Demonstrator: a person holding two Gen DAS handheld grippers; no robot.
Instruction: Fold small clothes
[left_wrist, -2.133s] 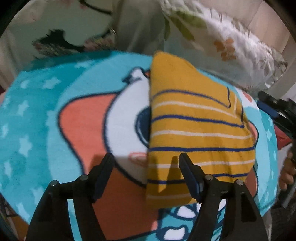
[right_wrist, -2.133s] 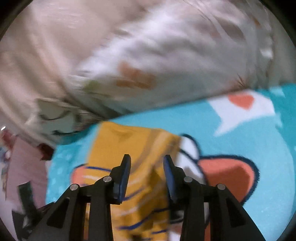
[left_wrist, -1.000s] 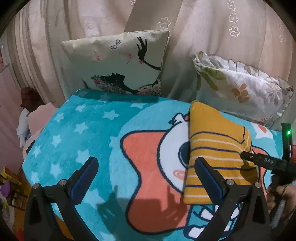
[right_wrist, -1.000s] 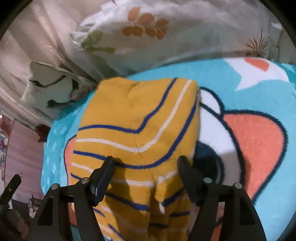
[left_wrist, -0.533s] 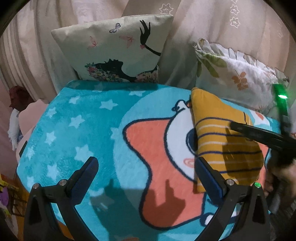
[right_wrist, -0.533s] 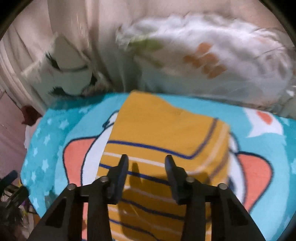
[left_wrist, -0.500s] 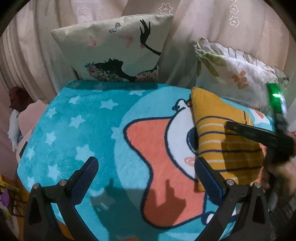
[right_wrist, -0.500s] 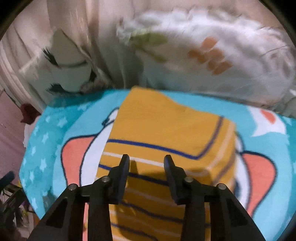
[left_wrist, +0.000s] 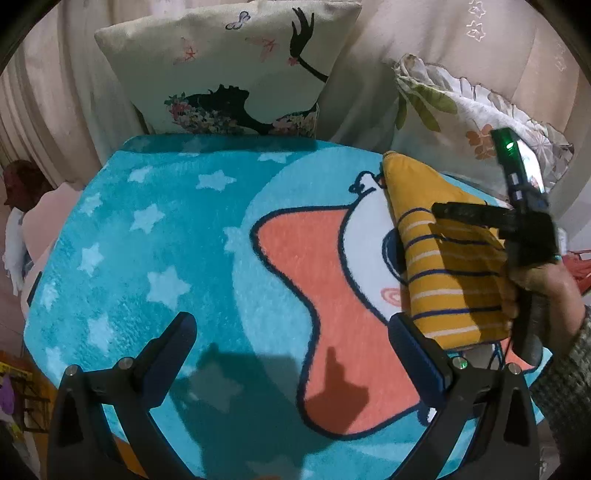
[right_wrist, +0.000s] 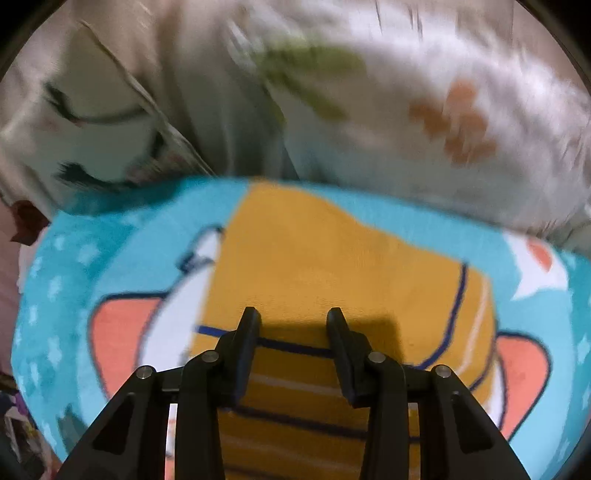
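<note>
Left wrist view
Writing: I can read none; the far pillow (left_wrist: 236, 70) carries only a black silhouette print with butterflies.
Garment: the folded shirt (left_wrist: 448, 266) is mustard yellow with navy and white stripes, a neat wedge lying flat on the right side of the blanket (left_wrist: 155, 236).
Left claw (left_wrist: 291, 347): I see it spread wide, holding nothing, hovering over the blanket's orange star patch.
Right claw (left_wrist: 443, 211): it reaches in over the shirt from the right, with my hand (left_wrist: 546, 284) on its grip; a green light glows on it.
Room: the blanket's left half is bare; two pillows line its far edge.

Right wrist view (blurred)
Writing: none legible.
Garment: the shirt (right_wrist: 332, 258) fills the middle, its plain yellow part toward the floral pillow (right_wrist: 424, 110).
Right claw (right_wrist: 293, 319): partly parted, gripping nothing, just above the shirt's stripes.
Edges: the blanket (right_wrist: 55, 280) shows on both sides of the shirt.
</note>
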